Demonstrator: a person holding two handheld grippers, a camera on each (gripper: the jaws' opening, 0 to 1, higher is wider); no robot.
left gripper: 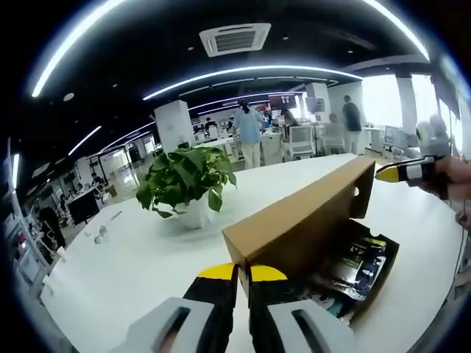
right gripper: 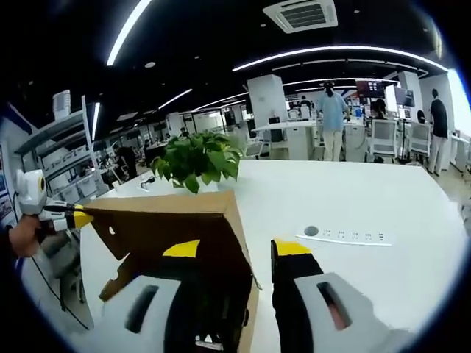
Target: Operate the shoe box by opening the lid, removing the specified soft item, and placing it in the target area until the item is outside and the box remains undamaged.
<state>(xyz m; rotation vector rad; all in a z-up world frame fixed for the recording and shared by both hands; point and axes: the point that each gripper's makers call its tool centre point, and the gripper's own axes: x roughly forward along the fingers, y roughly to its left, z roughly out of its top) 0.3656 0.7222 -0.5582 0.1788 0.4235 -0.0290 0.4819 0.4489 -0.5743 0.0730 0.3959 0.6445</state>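
The left tool [left gripper: 243,273] has its two yellow-tipped jaws closed on the near edge of the raised cardboard lid [left gripper: 309,217], with only the lid's thickness between them. The right tool [right gripper: 234,250] stands wider apart, one jaw inside the lid's corner and one outside; whether it presses the cardboard cannot be told.

In the left gripper view the right tool [left gripper: 401,172] comes in from the right, its tip at the far corner of the lid, and in the right gripper view the left tool [right gripper: 72,218] touches the opposite corner.

The shoe box [left gripper: 379,276] lies on the white tabletop [left gripper: 132,272], lid lifted upright, so the opening step looks nearly done. The next move likely calls for easing the lid fully back without creasing its hinge, then freeing one tool to reach inside for the soft item.

The left gripper view looks into the open box, where dark packed contents [left gripper: 358,266] with printed patches show; which is the soft item is unclear. The right gripper view sees the lid's brown underside [right gripper: 176,220] instead, plus a white power strip [right gripper: 344,236] on the tabletop. A potted plant [left gripper: 188,180] stands behind the box
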